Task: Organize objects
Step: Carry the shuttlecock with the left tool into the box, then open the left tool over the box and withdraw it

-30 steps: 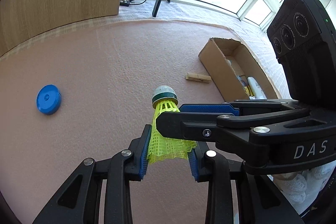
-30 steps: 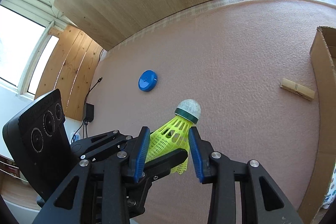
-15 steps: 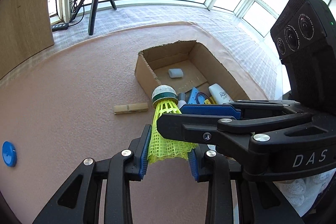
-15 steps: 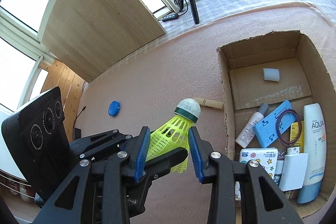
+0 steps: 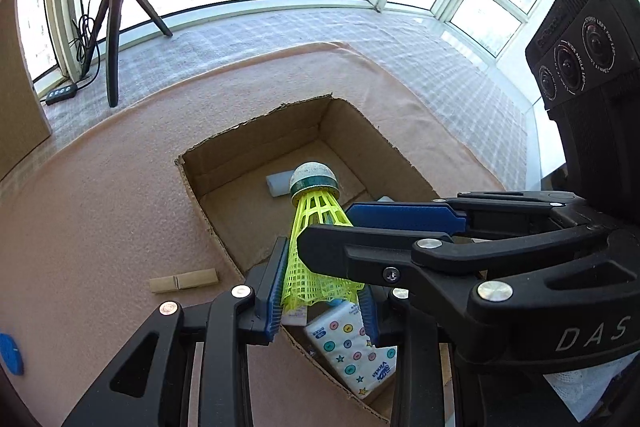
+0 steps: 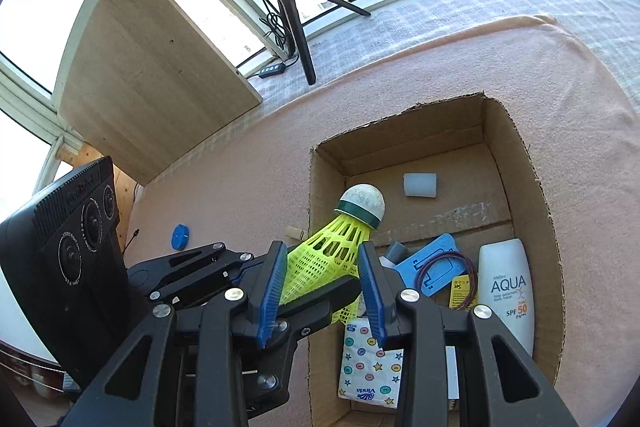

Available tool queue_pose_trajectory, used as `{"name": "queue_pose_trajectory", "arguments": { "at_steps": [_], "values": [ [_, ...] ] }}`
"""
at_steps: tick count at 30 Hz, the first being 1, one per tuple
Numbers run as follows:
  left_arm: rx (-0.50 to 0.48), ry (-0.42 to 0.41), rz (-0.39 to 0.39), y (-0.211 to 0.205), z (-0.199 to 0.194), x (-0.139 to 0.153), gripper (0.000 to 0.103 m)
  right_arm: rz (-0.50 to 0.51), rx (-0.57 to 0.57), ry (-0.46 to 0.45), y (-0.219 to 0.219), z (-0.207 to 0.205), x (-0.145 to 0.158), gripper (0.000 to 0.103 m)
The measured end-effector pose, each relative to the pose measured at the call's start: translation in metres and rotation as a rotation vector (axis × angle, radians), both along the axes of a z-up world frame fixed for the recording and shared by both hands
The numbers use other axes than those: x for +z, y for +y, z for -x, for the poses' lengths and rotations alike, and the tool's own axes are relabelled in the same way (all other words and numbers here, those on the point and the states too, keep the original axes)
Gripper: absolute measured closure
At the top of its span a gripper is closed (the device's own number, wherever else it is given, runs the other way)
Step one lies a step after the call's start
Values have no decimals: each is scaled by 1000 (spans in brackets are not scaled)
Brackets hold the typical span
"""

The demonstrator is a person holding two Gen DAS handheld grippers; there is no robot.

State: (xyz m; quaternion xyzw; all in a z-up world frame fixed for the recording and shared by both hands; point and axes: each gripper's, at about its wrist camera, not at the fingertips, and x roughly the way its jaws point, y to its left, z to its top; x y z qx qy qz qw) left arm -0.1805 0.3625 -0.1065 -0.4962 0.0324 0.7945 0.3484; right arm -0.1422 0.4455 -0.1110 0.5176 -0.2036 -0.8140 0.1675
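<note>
shuttlecock (image 5: pixel 316 227) | neon-yellow mesh skirt, green-banded white cork | cork tilted upward | above open cardboard box (image 5: pixel 192 183)

"AQUA", "SPF 50" on white bottle (image 6: pixel 507 291); "Vinda" on tissue pack (image 6: pixel 370 367); "DAS" on right gripper (image 5: pixel 362 227)

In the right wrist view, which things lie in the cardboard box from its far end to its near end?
Small white cylinder → blue plastic phone stand → white AQUA sunscreen bottle → patterned Vinda tissue pack.
</note>
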Motion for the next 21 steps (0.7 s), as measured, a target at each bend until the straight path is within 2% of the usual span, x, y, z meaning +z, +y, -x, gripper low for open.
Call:
{"name": "queue_pose_trajectory", "arguments": {
  "at_steps": [4, 6, 8, 9, 10, 12, 21],
  "values": [
    [-6, -3, 6, 8, 4, -3, 69, -9, -2, 1, 8, 3, -1, 70],
    [0, -2, 7, 9, 6, -3, 63, -12, -3, 6, 10, 4, 0, 70],
    [7, 9, 17, 9, 7, -3, 47, -27, -17, 26, 12, 3, 3, 68],
    [6, 16, 21, 7, 7, -2, 37, -52, -34, 32, 14, 3, 5, 60],
    [6, 24, 24, 5, 5, -1, 34, -66, -47, 33, 16, 3, 6, 48],
    [8, 35, 38, 2, 5, -1, 33, -57, -77, 37, 24, 1, 6, 43],
    [41, 39, 38, -19, 11, -1, 33, -9, -111, 20, 38, -1, 2, 43]
  ]
}}
